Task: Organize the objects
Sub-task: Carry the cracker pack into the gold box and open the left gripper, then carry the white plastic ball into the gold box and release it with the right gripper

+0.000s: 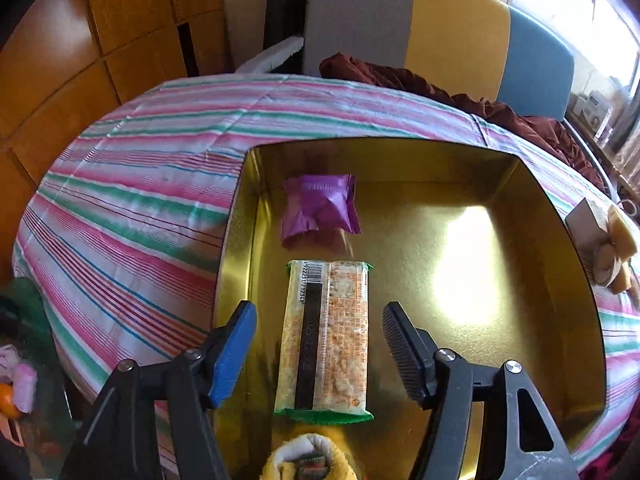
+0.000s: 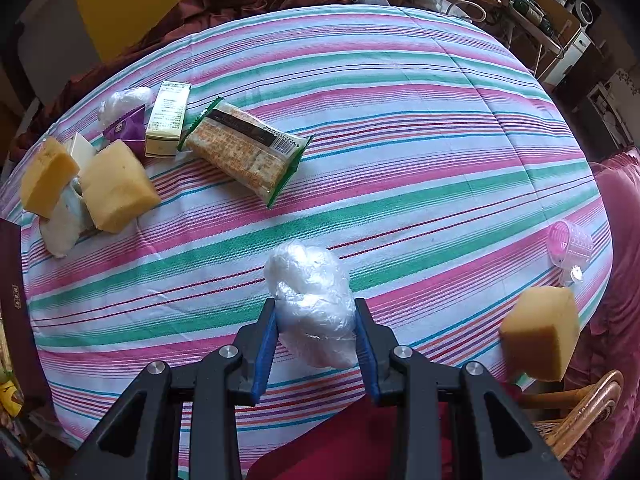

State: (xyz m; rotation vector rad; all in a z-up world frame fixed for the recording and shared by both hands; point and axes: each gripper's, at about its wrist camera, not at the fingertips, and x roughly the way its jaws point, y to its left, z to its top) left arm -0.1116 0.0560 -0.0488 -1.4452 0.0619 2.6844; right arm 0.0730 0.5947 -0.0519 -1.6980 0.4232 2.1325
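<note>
The left claw (image 1: 316, 354) stands open around a cracker pack (image 1: 326, 340) lying in the gold tin (image 1: 540, 208). The right claw (image 2: 316, 346) is clamped on a plastic bag (image 2: 310, 300) over the desk (image 2: 400, 160).

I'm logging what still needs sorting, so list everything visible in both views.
gold tin: 1, on striped cloth
cracker packs: 2, green-edged; one in tin, one on cloth
purple packets: 2; tin, cloth
sponges: 3, yellow; two far left, one right
small box: 1, cream
pink basket: 1, right edge
plastic bag: 1, clear
left tool: open
right tool: shut on bag
</note>
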